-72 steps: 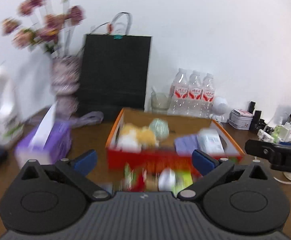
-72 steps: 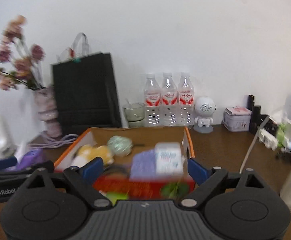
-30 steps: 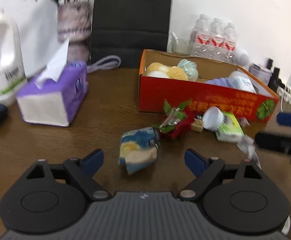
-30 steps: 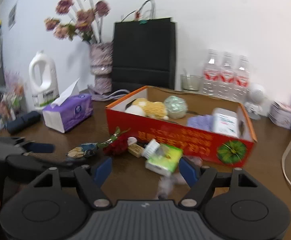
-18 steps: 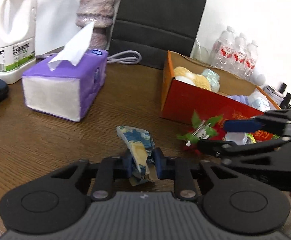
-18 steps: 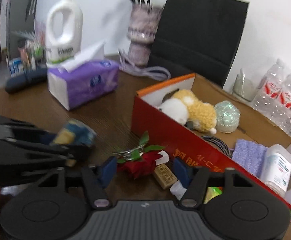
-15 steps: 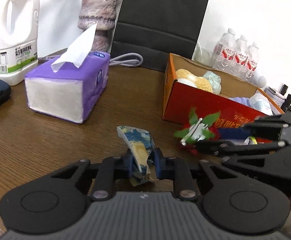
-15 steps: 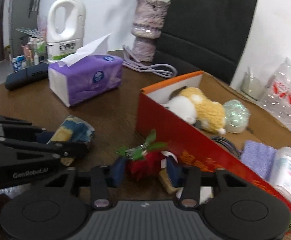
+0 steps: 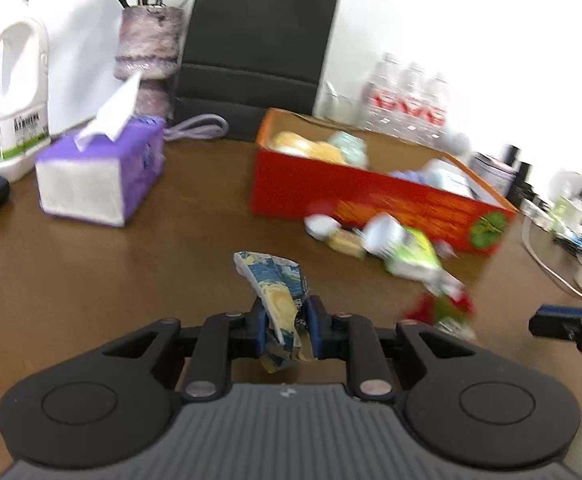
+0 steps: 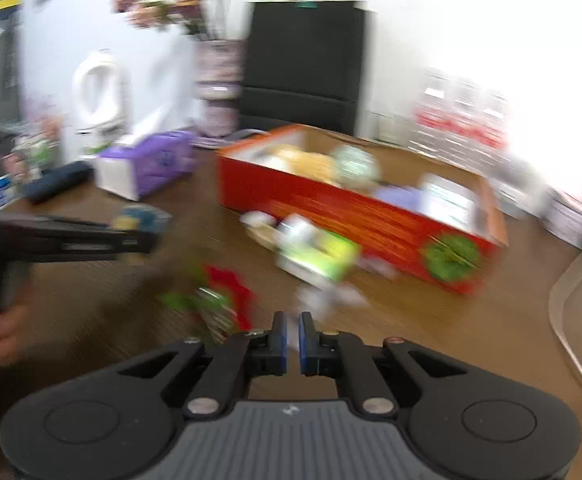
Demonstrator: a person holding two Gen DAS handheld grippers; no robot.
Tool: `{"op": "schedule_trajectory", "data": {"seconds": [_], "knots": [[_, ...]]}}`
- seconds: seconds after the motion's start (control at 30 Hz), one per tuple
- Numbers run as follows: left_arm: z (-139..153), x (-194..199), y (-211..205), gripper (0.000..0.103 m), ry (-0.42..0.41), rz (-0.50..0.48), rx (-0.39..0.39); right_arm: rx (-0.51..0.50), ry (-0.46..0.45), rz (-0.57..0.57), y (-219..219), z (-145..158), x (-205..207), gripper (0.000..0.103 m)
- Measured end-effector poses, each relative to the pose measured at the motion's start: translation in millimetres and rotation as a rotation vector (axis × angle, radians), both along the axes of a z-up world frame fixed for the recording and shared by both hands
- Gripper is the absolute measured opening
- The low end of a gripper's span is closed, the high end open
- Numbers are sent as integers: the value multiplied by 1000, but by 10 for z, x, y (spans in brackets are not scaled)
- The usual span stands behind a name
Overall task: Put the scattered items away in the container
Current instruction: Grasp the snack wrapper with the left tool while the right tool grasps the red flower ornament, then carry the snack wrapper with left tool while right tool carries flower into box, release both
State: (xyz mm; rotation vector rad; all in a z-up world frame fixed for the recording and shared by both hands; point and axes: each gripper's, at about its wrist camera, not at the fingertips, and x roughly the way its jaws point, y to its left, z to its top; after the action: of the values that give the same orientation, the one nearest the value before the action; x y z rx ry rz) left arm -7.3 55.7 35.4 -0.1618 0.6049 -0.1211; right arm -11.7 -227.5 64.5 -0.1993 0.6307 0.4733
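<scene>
While the blue-and-yellow snack packet (image 9: pixel 277 292) is pinched between the closed fingers of the left gripper (image 9: pixel 285 326) above the brown table (image 9: pixel 91 272), the red cardboard box (image 9: pixel 371 196) is seen well ahead, already holding a plush toy and other items. The fingers of the right gripper (image 10: pixel 290 336) are being closed to a narrow gap with nothing between them, and the red artificial flower (image 10: pixel 221 288) is left lying just to their left. A green packet (image 10: pixel 319 258) and small bits are scattered beside the box's front wall.
</scene>
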Motion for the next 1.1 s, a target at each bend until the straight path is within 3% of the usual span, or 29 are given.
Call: {"op": "schedule_trajectory", "data": {"seconds": [0.07, 0.13, 0.2, 0.23, 0.33, 0.47, 0.53, 0.6, 0.73, 0.83, 0.97, 1.1], "knots": [[0, -131, -83, 21, 1, -9, 5, 60, 33, -50, -207, -10, -60, 27], [12, -204, -127, 21, 5, -7, 17, 156, 65, -22, -293, -6, -104, 61], [19, -261, -122, 21, 11, 4, 28, 214, 44, 72, -204, 14, -146, 75], [16, -281, -105, 21, 16, 15, 33, 202, 32, 117, -97, 20, -139, 76], [9, -344, -44, 21, 31, 42, 37, 83, 5, 215, 363, -23, 31, 76], [11, -422, 48, 21, 43, 71, 35, -34, 19, 227, 822, -155, 388, 72], [5, -437, 74, 21, 48, 72, 34, -60, 49, 229, 897, -222, 463, 41], [-5, -435, 56, 21, 54, 66, 40, -39, 74, 232, 885, -259, 459, 41], [30, -437, -63, 21, 35, 29, 33, -3, 18, 201, 714, -142, 235, 39], [149, -562, -254, 21, -47, -40, 27, 50, -50, 105, 434, 16, 11, 39], [261, -796, -579, 21, -166, -167, 20, 208, -135, -33, -31, 102, -383, 39], [348, -983, -748, 21, -247, -170, 46, 203, -238, -117, -209, 73, -778, 39]]}}
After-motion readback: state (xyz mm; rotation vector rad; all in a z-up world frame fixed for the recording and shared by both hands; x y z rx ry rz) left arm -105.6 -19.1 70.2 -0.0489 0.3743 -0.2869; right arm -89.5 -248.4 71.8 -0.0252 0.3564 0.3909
